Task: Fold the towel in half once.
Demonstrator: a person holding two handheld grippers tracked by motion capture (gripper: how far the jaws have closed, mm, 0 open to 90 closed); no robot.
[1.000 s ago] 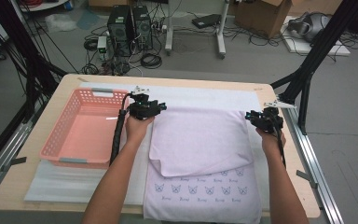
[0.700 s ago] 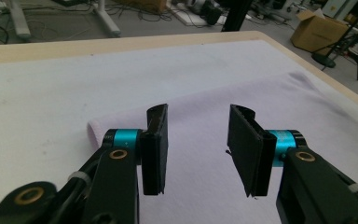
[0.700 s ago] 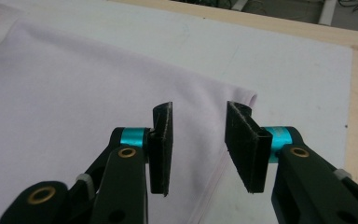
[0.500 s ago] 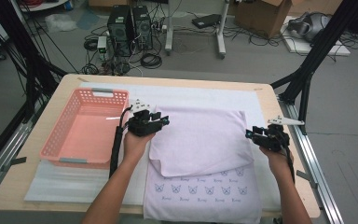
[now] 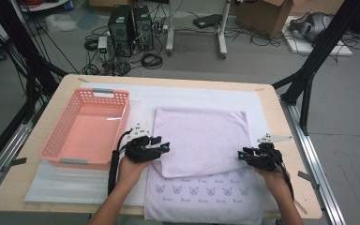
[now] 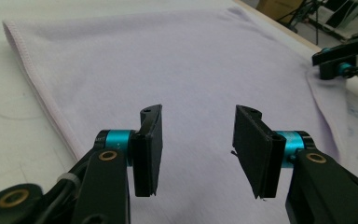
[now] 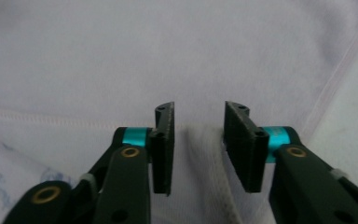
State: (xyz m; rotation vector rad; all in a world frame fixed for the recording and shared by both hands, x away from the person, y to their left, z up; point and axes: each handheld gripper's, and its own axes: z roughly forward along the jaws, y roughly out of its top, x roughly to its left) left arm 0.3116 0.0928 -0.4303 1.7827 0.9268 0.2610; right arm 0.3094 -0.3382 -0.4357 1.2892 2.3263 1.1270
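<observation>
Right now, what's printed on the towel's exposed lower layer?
Rows of small dark-blue cat faces on pale lilac towel; clearest in the high view.

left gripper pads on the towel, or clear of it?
Apart. Left gripper view: left gripper jaws stand open, bare pads, lavender towel lying flat beyond.

We note a grey floor (image 5: 356, 140) strewn with cables (image 5: 150, 58), two computer towers (image 5: 130, 23), and a cardboard box (image 5: 262, 16) beyond.
</observation>
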